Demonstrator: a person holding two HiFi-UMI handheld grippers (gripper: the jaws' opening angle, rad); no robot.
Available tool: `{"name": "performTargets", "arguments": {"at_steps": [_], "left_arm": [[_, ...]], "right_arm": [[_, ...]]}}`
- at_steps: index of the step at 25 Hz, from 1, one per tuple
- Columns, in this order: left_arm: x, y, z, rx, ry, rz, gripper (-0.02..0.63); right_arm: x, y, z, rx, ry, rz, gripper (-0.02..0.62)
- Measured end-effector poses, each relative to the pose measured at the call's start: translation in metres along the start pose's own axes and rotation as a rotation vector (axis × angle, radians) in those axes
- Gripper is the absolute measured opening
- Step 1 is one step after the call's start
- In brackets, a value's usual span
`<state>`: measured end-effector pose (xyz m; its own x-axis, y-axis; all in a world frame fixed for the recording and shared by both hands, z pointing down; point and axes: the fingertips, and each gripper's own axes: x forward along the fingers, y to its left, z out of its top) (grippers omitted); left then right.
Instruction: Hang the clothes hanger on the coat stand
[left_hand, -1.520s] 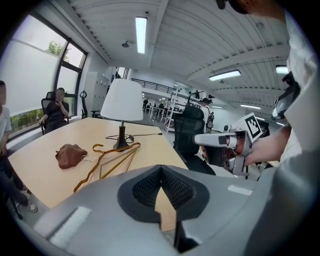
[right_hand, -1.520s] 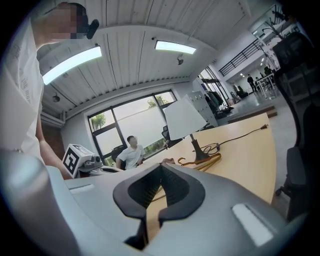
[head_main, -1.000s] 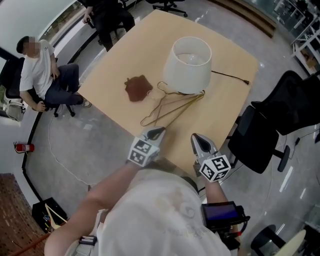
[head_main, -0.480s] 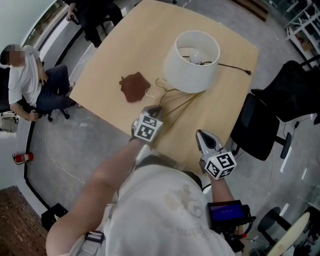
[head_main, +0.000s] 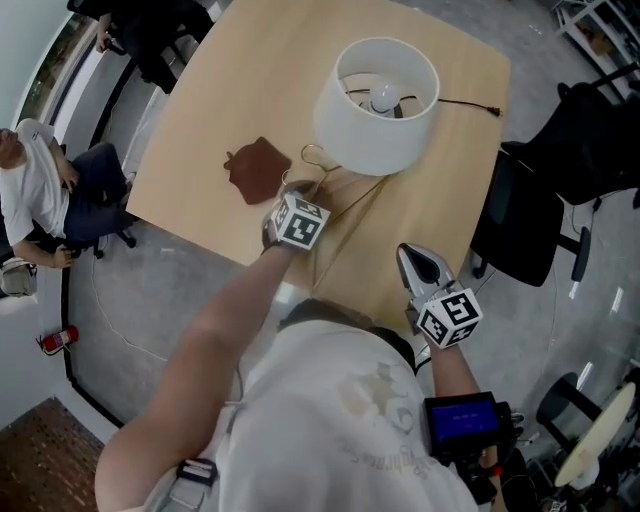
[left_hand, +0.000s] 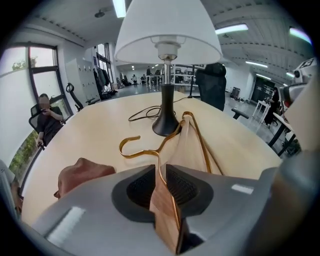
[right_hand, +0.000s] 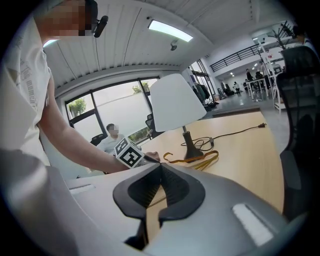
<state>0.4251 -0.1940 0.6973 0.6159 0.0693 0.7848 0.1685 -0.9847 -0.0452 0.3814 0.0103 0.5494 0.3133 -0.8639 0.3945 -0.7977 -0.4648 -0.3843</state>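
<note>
Gold wire clothes hangers (head_main: 352, 200) lie on the wooden table (head_main: 220, 90) against the lamp's base, hook (left_hand: 131, 145) pointing left. My left gripper (head_main: 296, 198) reaches over them. In the left gripper view the wire neck below the hook runs through the narrow gap of the left gripper (left_hand: 160, 170), whose jaws stand slightly apart around it. My right gripper (head_main: 409, 252) hovers at the table's near edge, right of the hangers; the right gripper (right_hand: 161, 165) is shut on nothing. The hangers (right_hand: 194, 159) show beyond it. No coat stand is in view.
A white-shaded lamp (head_main: 376, 104) stands on the table with its cable (head_main: 466, 105) trailing right. A brown cloth (head_main: 256, 171) lies left of the hangers. Black office chairs (head_main: 520, 215) stand right of the table. A person sits at far left (head_main: 40, 190).
My left gripper has moved forward from the table's near edge onto the hanger's neck. The right gripper stayed by the edge.
</note>
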Motion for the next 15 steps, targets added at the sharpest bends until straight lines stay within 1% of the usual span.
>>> {"name": "performTargets", "arguments": {"at_steps": [5,10,12,15], "left_arm": [[0.018,0.005,0.001,0.018,0.046,-0.008,0.069],[0.027,0.002,0.003,0.031,0.085,-0.009,0.063],[0.030,0.001,-0.001,0.025,0.116,-0.014,0.043],[0.029,0.003,0.000,-0.007,0.165,-0.025,0.038]], "right_arm": [[-0.006,-0.009,-0.004,0.023,0.004,-0.052,0.014],[-0.012,-0.016,-0.005,0.041,-0.003,-0.084,0.014],[-0.012,-0.017,-0.005,0.047,-0.005,-0.093,0.014],[-0.011,-0.017,-0.001,0.054,-0.006,-0.101,0.014]]}}
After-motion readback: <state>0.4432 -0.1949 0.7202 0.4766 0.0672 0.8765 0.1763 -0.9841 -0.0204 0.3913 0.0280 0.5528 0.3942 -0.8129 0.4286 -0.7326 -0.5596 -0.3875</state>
